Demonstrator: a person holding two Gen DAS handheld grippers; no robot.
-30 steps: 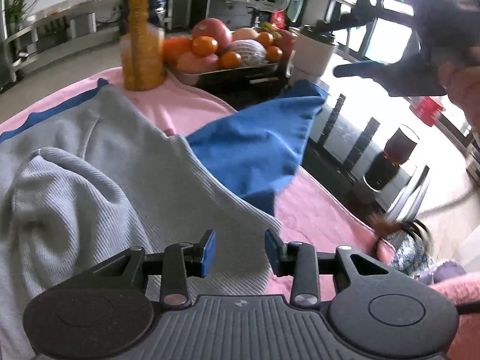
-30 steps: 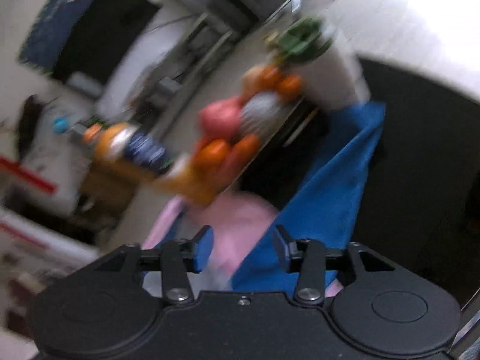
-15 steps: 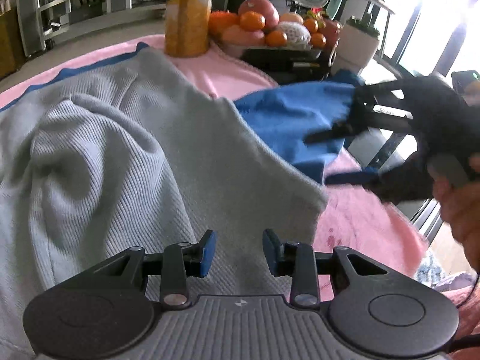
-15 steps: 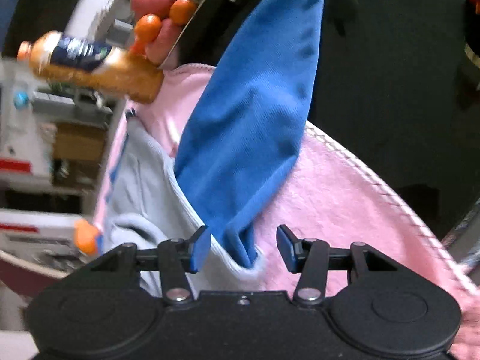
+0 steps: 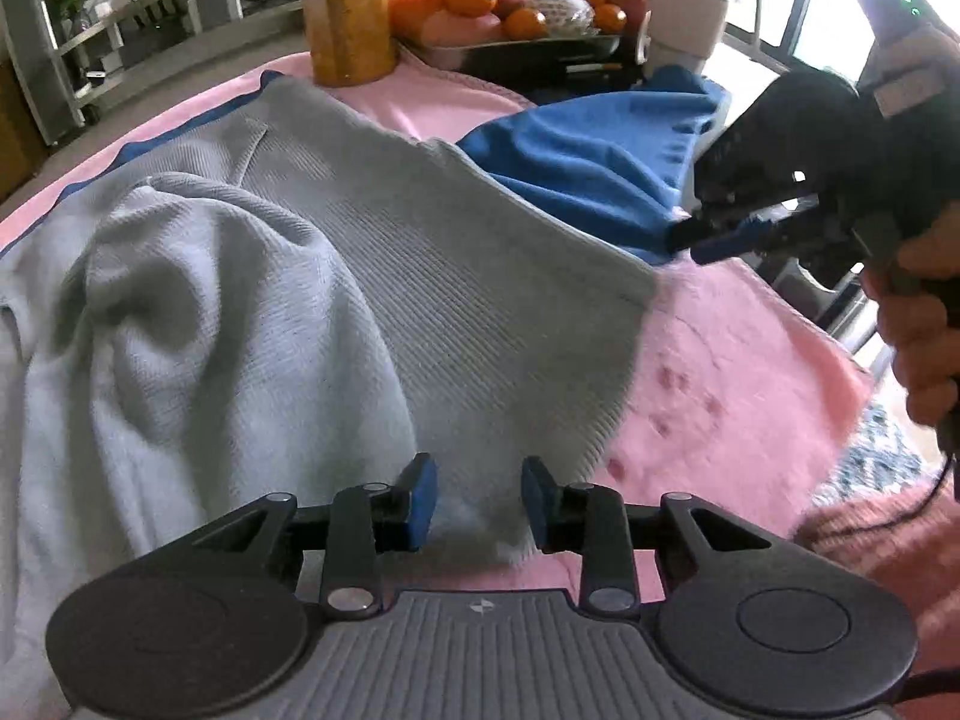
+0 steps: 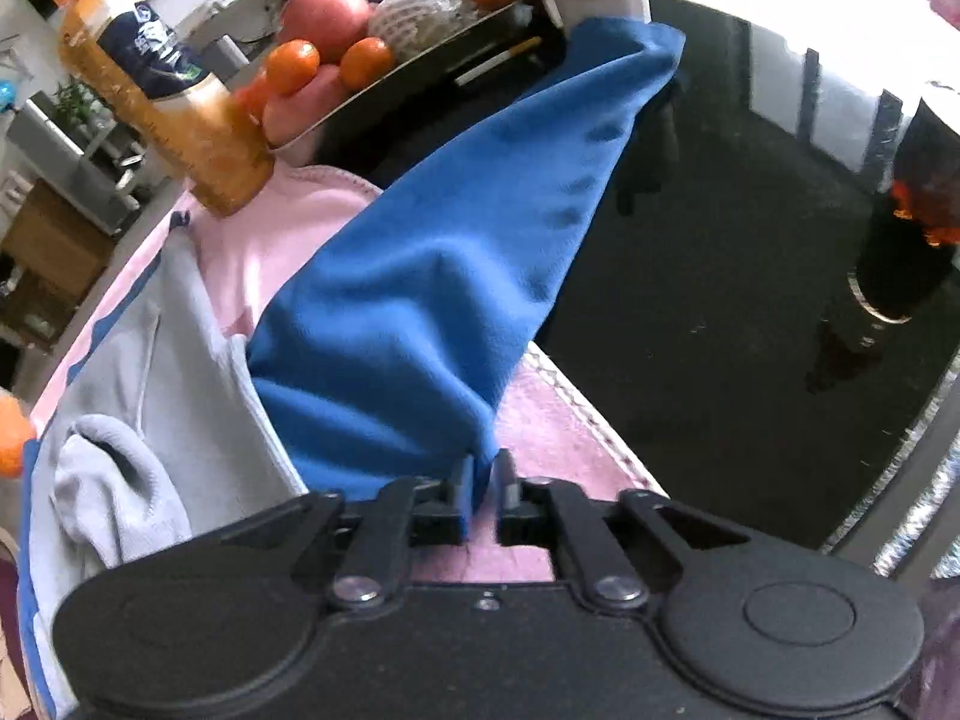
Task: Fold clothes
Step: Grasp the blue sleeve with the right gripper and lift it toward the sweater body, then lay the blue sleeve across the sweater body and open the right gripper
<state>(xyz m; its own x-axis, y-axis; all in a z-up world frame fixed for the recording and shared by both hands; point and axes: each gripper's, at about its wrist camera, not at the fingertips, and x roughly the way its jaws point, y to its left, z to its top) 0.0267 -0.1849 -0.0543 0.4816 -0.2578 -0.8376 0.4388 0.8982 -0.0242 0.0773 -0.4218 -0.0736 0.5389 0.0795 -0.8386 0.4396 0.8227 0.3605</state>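
Observation:
A grey ribbed garment (image 5: 372, 276) lies rumpled on a pink blanket (image 5: 720, 372). Its near hem sits below my left gripper (image 5: 474, 498), which is open, the pads apart and not pressing the fabric. A blue cloth (image 5: 588, 162) is draped from the table's far side down to the blanket. My right gripper (image 6: 483, 489) is closing its jaws on the near corner of the blue cloth (image 6: 432, 276), and the pads pinch the fabric. In the left wrist view the right gripper (image 5: 690, 240) is held by a hand (image 5: 924, 324) at the right.
An orange juice bottle (image 5: 348, 18) stands at the blanket's far edge. Beside it are a metal tray of fruit (image 5: 516, 48) and a white cup (image 5: 684, 24). A dark glass tabletop (image 6: 720, 300) lies right of the blanket's stitched edge. Shelving stands far behind.
My right gripper came down to the blue cloth's near corner and its jaws closed on it. My left gripper moved lower and closer over the grey garment's hem.

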